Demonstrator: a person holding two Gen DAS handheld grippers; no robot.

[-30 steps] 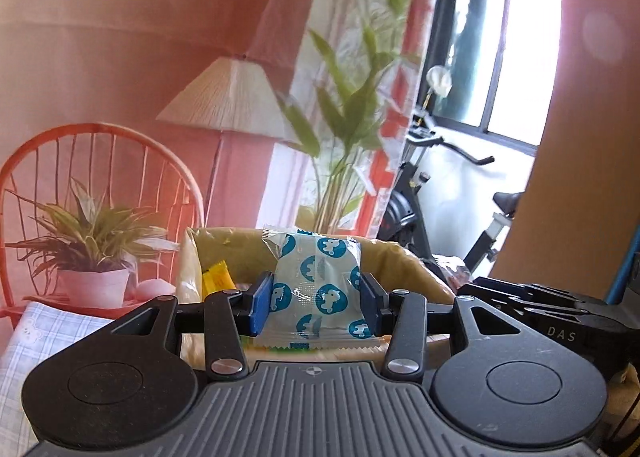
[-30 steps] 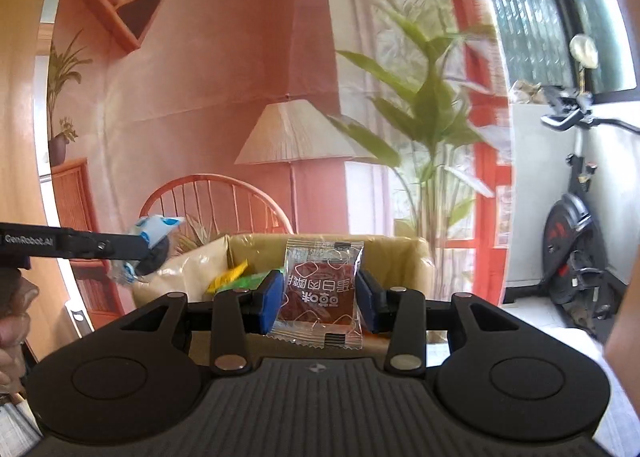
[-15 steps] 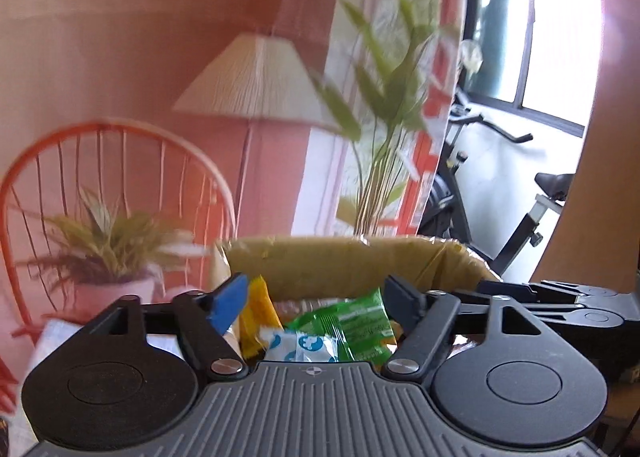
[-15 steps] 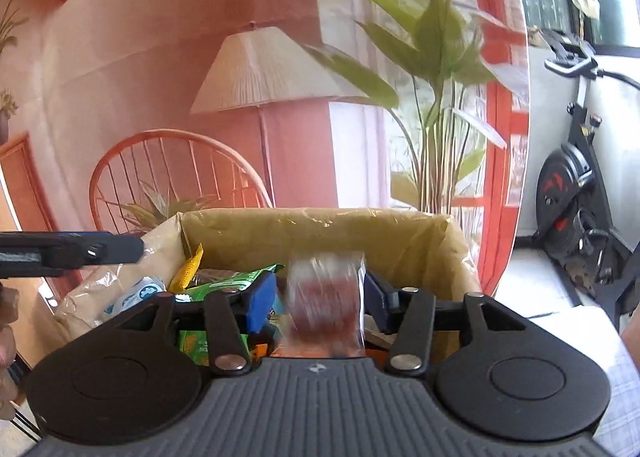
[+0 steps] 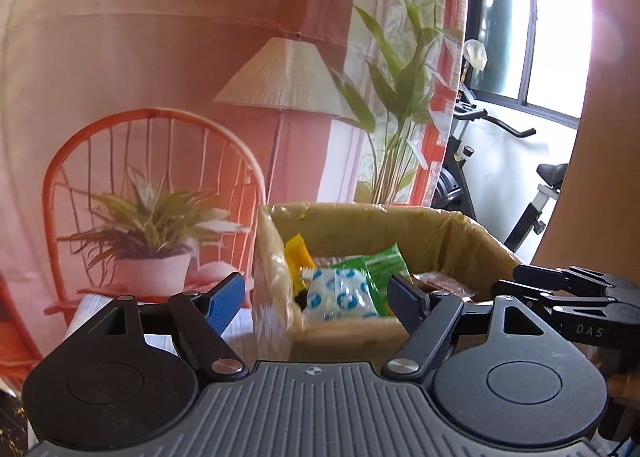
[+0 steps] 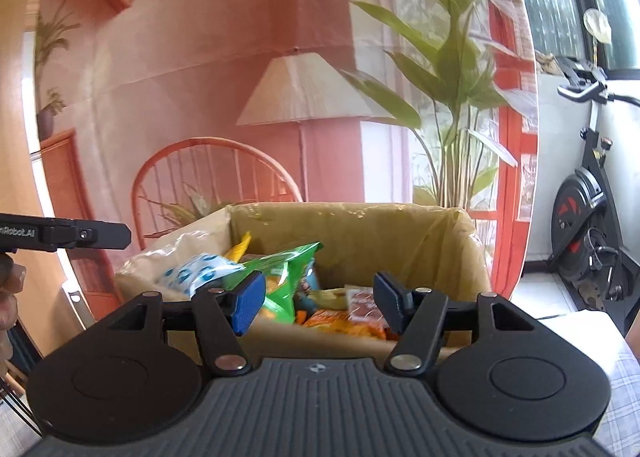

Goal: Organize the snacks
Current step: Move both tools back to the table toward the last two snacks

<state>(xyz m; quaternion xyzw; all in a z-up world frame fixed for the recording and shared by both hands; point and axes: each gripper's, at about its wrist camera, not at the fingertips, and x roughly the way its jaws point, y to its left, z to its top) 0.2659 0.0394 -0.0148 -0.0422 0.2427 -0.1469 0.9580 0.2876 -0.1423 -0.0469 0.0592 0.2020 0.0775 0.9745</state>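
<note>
A cardboard box point(image 5: 360, 213) lined with clear plastic stands just ahead of both grippers. My left gripper point(image 5: 316, 299) is open over its near left corner, with nothing between the fingers. Beyond it, the white packet with blue dots point(image 5: 340, 293) lies in the box on a green packet point(image 5: 384, 263). The jaws of my right gripper point(image 6: 320, 299) are opening and hold nothing. The dark red packet point(image 6: 362, 303) lies in the box point(image 6: 360, 225) just past them, beside an orange packet point(image 6: 332, 319). The white-and-blue packet point(image 6: 196, 271) rests against the left wall.
A yellow packet point(image 5: 298, 257) leans in the box's far left corner. A printed backdrop point(image 6: 240, 57) with a chair, a lamp and plants hangs behind. An exercise bike point(image 6: 588, 225) stands at the right. Checked cloth point(image 6: 616, 377) covers the table. A hand point(image 6: 8, 277) holds the left gripper.
Both grippers have opened. The white-and-blue packet left the left gripper and the dark red packet left the right one. Both now lie in the box.
</note>
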